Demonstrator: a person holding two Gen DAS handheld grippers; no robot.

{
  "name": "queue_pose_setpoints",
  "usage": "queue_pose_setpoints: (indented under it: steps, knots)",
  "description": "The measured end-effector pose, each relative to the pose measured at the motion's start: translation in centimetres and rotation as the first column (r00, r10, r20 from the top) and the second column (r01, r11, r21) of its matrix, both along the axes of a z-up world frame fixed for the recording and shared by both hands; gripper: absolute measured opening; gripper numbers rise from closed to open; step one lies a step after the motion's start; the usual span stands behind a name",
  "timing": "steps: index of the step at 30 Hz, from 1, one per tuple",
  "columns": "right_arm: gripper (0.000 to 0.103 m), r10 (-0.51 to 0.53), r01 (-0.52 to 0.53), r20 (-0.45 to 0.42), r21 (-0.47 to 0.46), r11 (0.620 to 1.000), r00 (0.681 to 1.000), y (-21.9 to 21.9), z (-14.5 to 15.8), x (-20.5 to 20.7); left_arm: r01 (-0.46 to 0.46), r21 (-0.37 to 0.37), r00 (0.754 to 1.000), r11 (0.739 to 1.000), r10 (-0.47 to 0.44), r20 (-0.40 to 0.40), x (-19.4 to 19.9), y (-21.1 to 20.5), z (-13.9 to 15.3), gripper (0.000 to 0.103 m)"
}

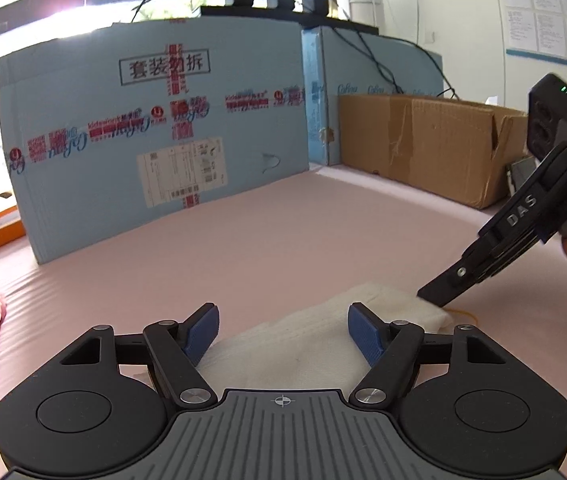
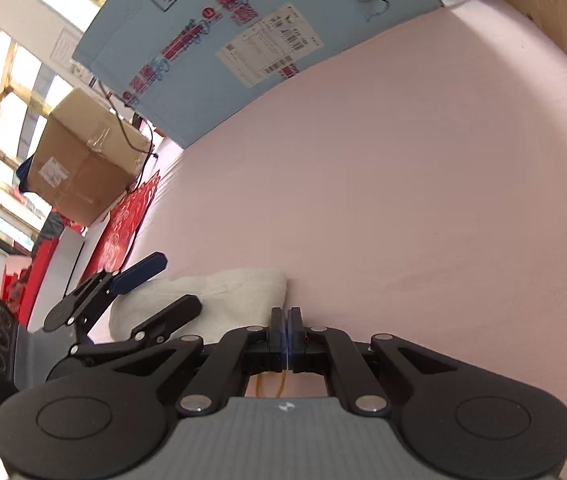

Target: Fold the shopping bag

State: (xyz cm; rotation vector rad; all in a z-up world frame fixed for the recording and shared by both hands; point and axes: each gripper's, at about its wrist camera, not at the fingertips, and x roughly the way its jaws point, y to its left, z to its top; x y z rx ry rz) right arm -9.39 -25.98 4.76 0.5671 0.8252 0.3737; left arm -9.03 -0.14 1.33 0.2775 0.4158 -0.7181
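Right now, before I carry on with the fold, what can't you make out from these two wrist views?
- Left wrist view: near end of the white bag is hidden under the left gripper body.
- Left wrist view: whether the right gripper pinches the bag; only its tip at the far corner shows.
- Right wrist view: the yellow cord is cut off behind the shut fingers; where it runs is unclear.
- Label on the blue box: print too small.

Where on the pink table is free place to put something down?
Bare pink table lies between the white bag, the blue box and the brown box. Crowded: near the bag, where both grippers work.
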Motion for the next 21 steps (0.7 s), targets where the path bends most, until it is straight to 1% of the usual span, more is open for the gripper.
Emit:
queue_pose_setpoints:
  steps: [1, 2, 4, 5, 9, 11, 13, 15, 17, 19, 21]
  knots:
    - [0.001, 0.000, 0.000, -0.005, 0.007, 1.000, 1.000, -0.2, -0.1, -0.1, 0.022, 0.011, 1.000, 1.000, -0.023, 0.006, -0.1, -0.4, 0.0, 0.073]
    - [0.004, 0.007, -0.007, -0.005, 0.001, 1.000, 1.000, -0.2, -0.1, -0.3, 0.042, 0.037, 0.999, 0.998, -0.042, -0.002, 0.0, -1.0, -0.2, 0.073]
    - [0.007, 0.033, -0.033, -0.007, -0.024, 0.999, 0.999, -0.1, 0.2, -0.7, 0.044, 0.113, 0.999, 0.993, -0.041, -0.029, 0.3, -2.3, -1.1, 0.073]
    - [0.007, 0.046, -0.046, -0.010, -0.043, 0.998, 0.999, 0.0, 0.3, -0.8, 0.043, 0.130, 0.999, 0.991, -0.039, -0.033, 0.3, -2.6, -1.3, 0.073]
    - [0.008, 0.104, -0.105, -0.009, -0.118, 0.988, 0.995, 0.7, 0.8, -1.2, 0.040, 0.133, 0.999, 0.990, -0.036, -0.032, 0.2, -2.8, -1.4, 0.074]
    - [0.009, 0.136, -0.133, 0.004, -0.181, 0.974, 0.991, 1.5, 1.1, -1.3, 0.040, 0.131, 0.999, 0.991, -0.036, -0.034, 0.2, -2.8, -1.4, 0.074]
    - [0.010, 0.175, -0.164, 0.017, -0.259, 0.952, 0.985, 2.5, 1.5, -1.6, 0.040, 0.129, 0.999, 0.991, -0.036, -0.035, 0.2, -2.8, -1.5, 0.074]
    - [0.011, 0.226, -0.202, 0.026, -0.352, 0.914, 0.974, 3.7, 2.0, -1.9, 0.041, 0.126, 0.999, 0.991, -0.036, -0.037, 0.2, -2.8, -1.5, 0.074]
    - [0.014, 0.253, -0.225, 0.020, -0.386, 0.894, 0.967, 4.2, 2.3, -2.0, 0.041, 0.124, 0.999, 0.991, -0.037, -0.040, 0.3, -2.7, -1.5, 0.074]
    - [0.014, 0.275, -0.246, 0.011, -0.412, 0.877, 0.961, 4.5, 2.5, -2.0, 0.041, 0.124, 0.999, 0.991, -0.037, -0.039, 0.3, -2.8, -1.5, 0.074]
    - [0.014, 0.312, -0.280, -0.006, -0.462, 0.842, 0.950, 5.0, 2.9, -2.2, 0.041, 0.123, 0.999, 0.992, -0.037, -0.039, 0.2, -2.8, -1.5, 0.074]
